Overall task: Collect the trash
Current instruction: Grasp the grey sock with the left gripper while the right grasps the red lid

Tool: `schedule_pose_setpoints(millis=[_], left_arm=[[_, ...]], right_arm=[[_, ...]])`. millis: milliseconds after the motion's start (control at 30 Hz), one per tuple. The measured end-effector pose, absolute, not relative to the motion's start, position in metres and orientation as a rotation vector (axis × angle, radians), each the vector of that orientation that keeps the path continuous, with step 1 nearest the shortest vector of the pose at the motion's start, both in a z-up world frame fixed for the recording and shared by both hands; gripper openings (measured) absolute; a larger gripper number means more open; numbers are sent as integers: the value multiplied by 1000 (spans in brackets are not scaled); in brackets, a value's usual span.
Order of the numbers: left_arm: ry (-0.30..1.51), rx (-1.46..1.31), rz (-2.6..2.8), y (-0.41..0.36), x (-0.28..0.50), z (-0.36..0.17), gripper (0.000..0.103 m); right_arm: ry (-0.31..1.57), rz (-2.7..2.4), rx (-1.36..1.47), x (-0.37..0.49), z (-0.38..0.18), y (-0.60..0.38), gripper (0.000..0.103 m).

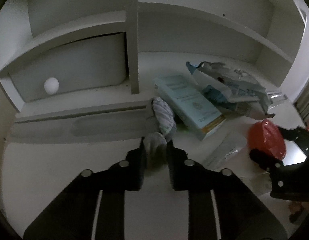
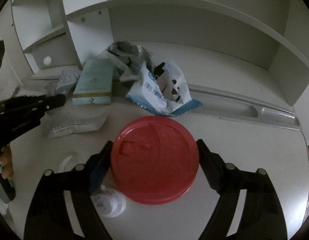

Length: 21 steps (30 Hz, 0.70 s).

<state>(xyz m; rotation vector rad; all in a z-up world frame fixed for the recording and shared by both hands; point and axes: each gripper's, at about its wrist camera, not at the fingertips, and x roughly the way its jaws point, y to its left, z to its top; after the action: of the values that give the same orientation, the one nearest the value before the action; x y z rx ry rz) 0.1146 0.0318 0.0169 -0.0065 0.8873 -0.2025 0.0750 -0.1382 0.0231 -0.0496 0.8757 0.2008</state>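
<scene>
My left gripper is shut on a crumpled grey-white wrapper just above the white desk; a striped crumpled wrapper lies right beyond it. My right gripper is shut on a round red lid, gripped at its left and right edges. The lid also shows in the left wrist view, held by the right gripper. The left gripper shows at the left of the right wrist view.
A pale green box, a torn blue-white snack bag and a clear packet lie on the desk. A white crumpled piece lies under the right gripper. A shelf unit with a drawer knob stands behind.
</scene>
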Motion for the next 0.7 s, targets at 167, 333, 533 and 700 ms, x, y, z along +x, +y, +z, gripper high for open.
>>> schedule_pose_setpoints(millis=[167, 333, 533, 700], left_arm=[[825, -51, -178, 46, 105, 28, 17], [805, -68, -162, 51, 100, 30, 17], [815, -62, -169, 57, 93, 32, 17], [826, -66, -176, 56, 95, 31, 17]], right_arm=[[783, 113, -38, 63, 39, -162, 78], [724, 55, 37, 54, 49, -188, 78], [661, -4, 103, 46, 61, -215, 78], [681, 14, 113, 53, 58, -217, 78]])
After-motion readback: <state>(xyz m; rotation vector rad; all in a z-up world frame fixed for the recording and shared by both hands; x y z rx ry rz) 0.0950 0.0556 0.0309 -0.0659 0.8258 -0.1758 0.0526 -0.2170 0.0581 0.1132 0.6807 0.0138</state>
